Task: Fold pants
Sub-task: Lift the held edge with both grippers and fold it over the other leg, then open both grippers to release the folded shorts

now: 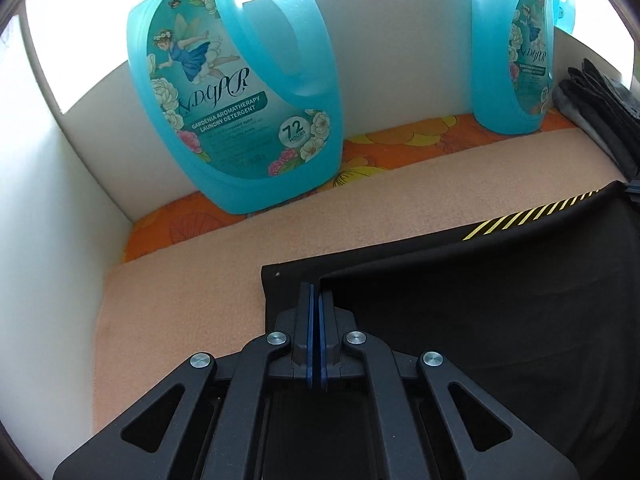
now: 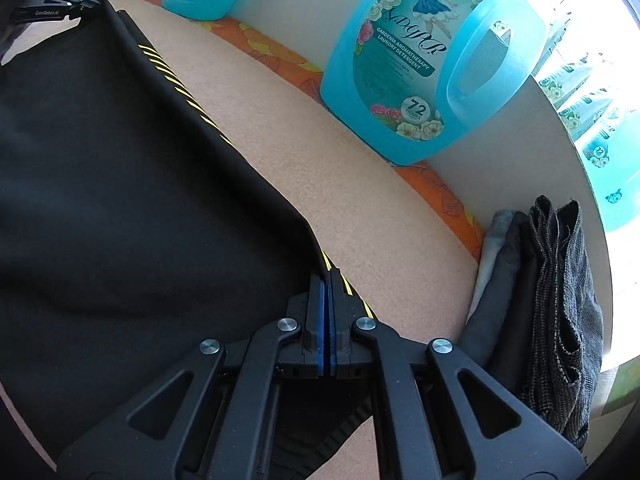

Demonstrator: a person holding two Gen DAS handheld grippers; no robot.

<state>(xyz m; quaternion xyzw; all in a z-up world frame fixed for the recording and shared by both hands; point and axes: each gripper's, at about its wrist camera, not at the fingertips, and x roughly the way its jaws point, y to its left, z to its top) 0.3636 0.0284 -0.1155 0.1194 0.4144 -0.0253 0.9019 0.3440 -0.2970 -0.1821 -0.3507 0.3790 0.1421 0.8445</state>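
Mid-fold, by my read. Both grippers have the black pants (image 2: 120, 200) pinched along one edge, fabric stretched taut between them above the peach mat (image 1: 400, 200) on the counter.

Left gripper (image 1: 316, 300): jaws pressed together on a corner of the pants, where two layers of the cloth meet. Right gripper (image 2: 329, 288): jaws pressed together on the edge with the yellow-striped trim (image 2: 176, 88).

Done, as far as visible: the pants look already doubled at least once, since the left wrist view shows one black layer over another at the pinched corner. Which fold this is, I can't tell. Left to do: bring the held edge over or down, lay it flat on the mat, maybe another fold, then probably onto the pile of folded dark clothes (image 2: 540, 300) at the right end of the counter. That is a guess.

Orientation: the held edge runs left to right between the two grippers, roughly parallel to the back wall, so the long axis of what's visible lies across the counter. The rest of the fabric falls back towards the person, out of view. Waist end versus hem end: can't tell.

Two blue detergent jugs (image 1: 236, 92) stand at the back on an orange floral cloth (image 1: 368, 152), well clear of the pants.
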